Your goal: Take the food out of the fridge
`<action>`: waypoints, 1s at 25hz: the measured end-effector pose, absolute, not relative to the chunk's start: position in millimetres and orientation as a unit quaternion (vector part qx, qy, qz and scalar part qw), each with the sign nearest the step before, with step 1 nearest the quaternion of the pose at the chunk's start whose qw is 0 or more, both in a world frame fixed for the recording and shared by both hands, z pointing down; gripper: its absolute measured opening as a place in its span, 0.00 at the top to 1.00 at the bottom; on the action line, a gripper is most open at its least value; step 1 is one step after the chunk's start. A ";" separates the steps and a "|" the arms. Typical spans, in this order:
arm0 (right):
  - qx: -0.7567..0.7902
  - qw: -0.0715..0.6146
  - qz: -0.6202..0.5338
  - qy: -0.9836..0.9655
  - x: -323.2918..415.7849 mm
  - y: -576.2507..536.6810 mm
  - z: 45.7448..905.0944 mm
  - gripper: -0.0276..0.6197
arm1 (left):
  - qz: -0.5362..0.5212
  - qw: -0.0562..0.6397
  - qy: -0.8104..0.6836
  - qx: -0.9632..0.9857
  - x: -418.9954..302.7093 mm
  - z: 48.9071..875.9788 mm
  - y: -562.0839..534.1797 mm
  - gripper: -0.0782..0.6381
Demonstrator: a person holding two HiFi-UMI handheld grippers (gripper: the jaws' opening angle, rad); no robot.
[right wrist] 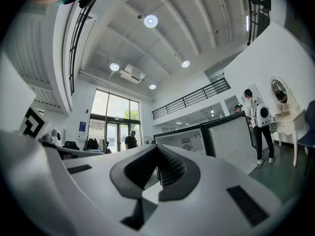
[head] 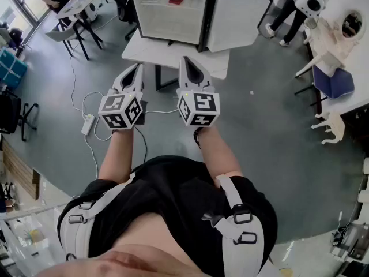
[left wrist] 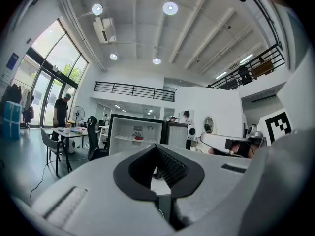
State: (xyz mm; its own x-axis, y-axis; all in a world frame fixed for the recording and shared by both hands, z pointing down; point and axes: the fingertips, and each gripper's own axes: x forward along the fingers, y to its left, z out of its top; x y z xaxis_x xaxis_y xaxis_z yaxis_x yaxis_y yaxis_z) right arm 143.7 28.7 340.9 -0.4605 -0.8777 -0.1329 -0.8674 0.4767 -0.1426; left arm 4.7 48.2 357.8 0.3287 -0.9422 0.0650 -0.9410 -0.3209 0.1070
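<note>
A small black fridge (head: 168, 16) stands on a white table (head: 151, 53) ahead of me, with its door (head: 237, 23) swung open to the right. A red food item (head: 176, 0) lies on its upper shelf; it shows too in the left gripper view as the red item (left wrist: 139, 138). My left gripper (head: 137, 69) and right gripper (head: 185, 60) are held side by side in the air, short of the table's front edge, pointing at the fridge. Both are shut with nothing between the jaws, as seen on the left gripper (left wrist: 157, 146) and the right gripper (right wrist: 157, 147).
A power strip (head: 87, 124) and white cables lie on the grey floor below my left hand. At the far left, a person stands by a table with chairs (head: 75, 16). Another person (head: 282, 7) and white furniture (head: 334, 45) are at the right.
</note>
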 end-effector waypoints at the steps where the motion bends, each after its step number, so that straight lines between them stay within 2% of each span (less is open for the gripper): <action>1: -0.512 0.098 -0.029 0.853 144.1 30.1 341.0 0.95 | -0.006 0.064 -0.579 0.813 2.9 357.6 50.2 0.89; 15: -0.508 0.075 -0.047 0.857 93.2 59.2 366.7 0.95 | -0.004 0.076 -0.564 0.822 -41.9 371.1 83.1 0.89; 19: -0.509 0.067 -0.040 0.857 64.5 70.8 371.6 0.95 | 0.024 0.053 -0.561 0.826 -62.3 379.5 87.6 0.89; 25: -0.521 0.060 -0.038 0.851 50.4 71.7 377.3 0.95 | 0.023 0.061 -0.531 0.845 -63.6 384.9 82.8 0.89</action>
State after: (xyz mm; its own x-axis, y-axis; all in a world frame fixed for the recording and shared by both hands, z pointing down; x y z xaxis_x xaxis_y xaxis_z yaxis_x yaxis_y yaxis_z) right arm 50.4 71.7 377.3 -0.4506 -0.8906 -0.0618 -0.8815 0.4548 -0.1270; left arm -63.6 82.8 384.9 0.4341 -0.8948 0.1039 -0.9005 -0.4278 0.0782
